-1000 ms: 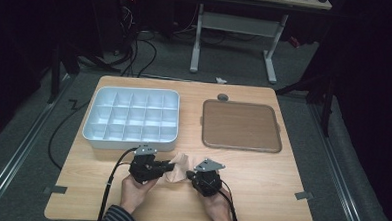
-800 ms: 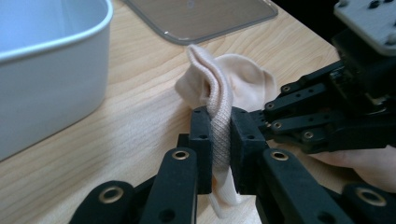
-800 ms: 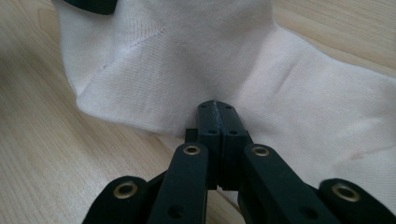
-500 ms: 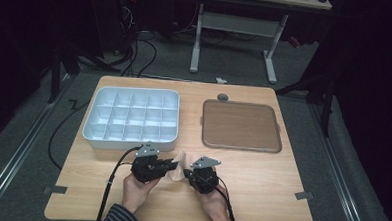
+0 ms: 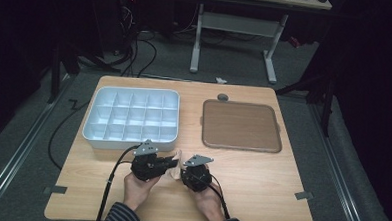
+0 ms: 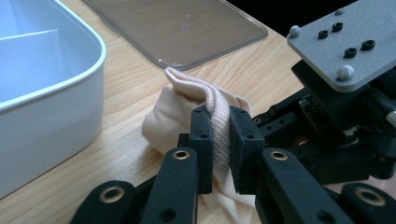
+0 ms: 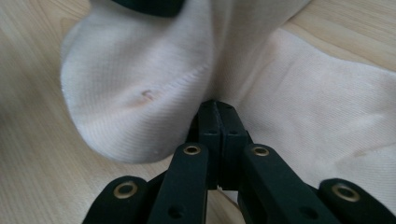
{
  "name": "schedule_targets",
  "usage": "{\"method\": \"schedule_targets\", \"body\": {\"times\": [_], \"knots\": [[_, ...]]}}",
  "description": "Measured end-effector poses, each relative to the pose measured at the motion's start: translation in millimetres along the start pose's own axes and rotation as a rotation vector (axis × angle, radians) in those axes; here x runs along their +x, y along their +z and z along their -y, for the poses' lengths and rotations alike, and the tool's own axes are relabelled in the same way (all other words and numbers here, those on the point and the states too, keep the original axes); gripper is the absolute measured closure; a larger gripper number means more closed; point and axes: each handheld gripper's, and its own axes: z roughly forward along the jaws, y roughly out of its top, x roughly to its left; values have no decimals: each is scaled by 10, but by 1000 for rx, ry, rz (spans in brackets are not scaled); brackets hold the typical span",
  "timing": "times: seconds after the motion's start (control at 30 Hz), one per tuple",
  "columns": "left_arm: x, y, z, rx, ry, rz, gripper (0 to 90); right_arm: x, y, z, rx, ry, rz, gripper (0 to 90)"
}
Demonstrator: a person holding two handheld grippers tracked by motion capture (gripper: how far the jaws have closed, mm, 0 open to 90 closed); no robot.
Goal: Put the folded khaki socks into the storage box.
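- Your left gripper (image 6: pixel 219 149) is clamped on a ribbed fold of the cream sock (image 6: pixel 187 100); in its own view the knit stands up between the two jaws and bulges out above them.
- Your right gripper (image 7: pixel 218 122) has its jaws pressed together on the same sock (image 7: pixel 140 88), and a thin pinch of fabric near a stitched seam runs into them.
- From the high view, the sock (image 5: pixel 175 162) lies on the wooden table (image 5: pixel 260 188) near its front edge, bunched between the left gripper (image 5: pixel 171 163) and the right gripper (image 5: pixel 185 170), which sit close together.
- Your hands come in from the bottom edge, the left hand (image 5: pixel 138 188) in a striped sleeve (image 5: pixel 119 218).
- The white compartment tray (image 5: pixel 131 117) stands just behind the grippers on the left half of the table; its near wall (image 6: pixel 51 116) is beside the sock in the left gripper view.
- The flat brown lid (image 5: pixel 241 125) lies on the right half, well apart from the tray, with a small dark round piece (image 5: pixel 223 97) just behind it.
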Motion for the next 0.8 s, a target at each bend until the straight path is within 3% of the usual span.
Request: {"method": "schedule_targets", "body": {"times": [0.23,0.37,0.5,0.63,0.8], "knots": [[37,21,-2,17,-12,-6,816,16,25,-14,-1,28,-31,900],[53,17,4,39,-4,-31,817,18,11,-16,-1,21,-23,884],[58,-8,-2,45,-7,-43,818,21,-62,-17,1,9,8,849],[63,-16,-3,55,-7,-51,818,-20,-222,-12,-44,9,43,824],[64,-18,-10,62,-11,-59,818,-182,-443,26,-88,33,154,785]]}}
